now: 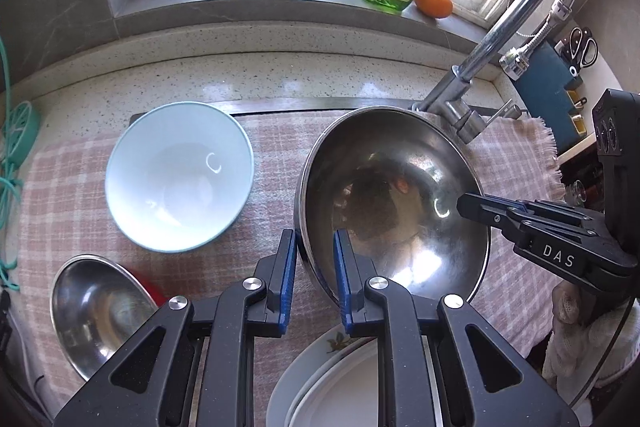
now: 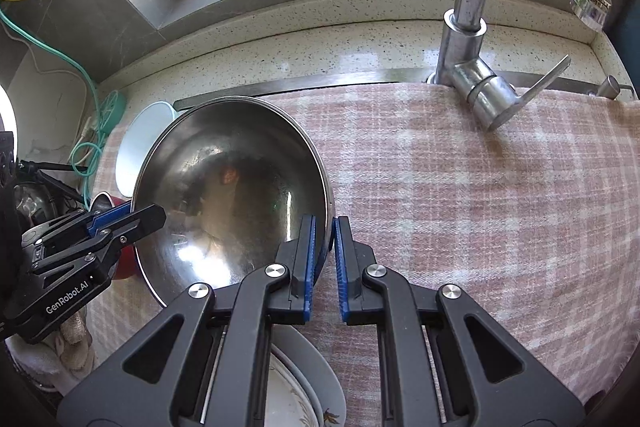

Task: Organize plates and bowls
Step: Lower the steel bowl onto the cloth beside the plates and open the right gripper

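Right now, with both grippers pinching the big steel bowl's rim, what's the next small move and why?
Probably lower the large stainless steel bowl onto the bare pink checked cloth: the left gripper and right gripper hold it tilted, clear of the pale blue bowl.

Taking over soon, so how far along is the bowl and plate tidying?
Done: plates look stacked. In hand: both tongs, left and right, clamp the big steel bowl by opposite rims. Left: the blue bowl and small steel bowl sit separately.
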Tool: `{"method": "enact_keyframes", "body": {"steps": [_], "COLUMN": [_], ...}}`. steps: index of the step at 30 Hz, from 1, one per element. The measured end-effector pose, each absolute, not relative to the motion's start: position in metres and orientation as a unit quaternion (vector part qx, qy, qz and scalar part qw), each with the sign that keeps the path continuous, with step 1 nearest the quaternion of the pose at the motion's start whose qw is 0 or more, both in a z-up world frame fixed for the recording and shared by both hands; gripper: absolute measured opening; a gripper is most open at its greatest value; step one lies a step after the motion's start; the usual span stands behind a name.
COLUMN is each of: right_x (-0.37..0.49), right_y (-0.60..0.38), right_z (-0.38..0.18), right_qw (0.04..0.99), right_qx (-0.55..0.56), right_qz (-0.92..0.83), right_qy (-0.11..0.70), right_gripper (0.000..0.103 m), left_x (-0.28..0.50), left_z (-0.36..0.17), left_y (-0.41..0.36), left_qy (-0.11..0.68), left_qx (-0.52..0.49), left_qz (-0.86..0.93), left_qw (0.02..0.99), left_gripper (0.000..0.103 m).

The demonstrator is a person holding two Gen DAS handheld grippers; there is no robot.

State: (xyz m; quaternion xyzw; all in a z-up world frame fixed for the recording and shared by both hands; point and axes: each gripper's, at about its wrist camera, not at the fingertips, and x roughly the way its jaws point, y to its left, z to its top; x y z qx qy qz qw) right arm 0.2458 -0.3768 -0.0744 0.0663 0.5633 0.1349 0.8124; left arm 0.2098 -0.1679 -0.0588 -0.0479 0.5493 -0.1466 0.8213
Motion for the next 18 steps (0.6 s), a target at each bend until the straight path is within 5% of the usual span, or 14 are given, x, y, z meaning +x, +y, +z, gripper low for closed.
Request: {"method": "enact_keyframes", "body": {"steps": [18], "right_x": [0.224], "right_y": [-0.436], "right_z": [-0.088], "right_qw": [0.809], "right_qx": [0.094], "right_qz": [0.085], "right_qy": [0.574], "right_gripper": [0.01], "left_x": [0.21], "left_z": [-0.069], "left_y": [-0.222], "left_qy": [0.563], "left_qx": [-0.024], "left_qz": [-0.199], "left_qw": [0.802], "left_gripper": [0.017]}}
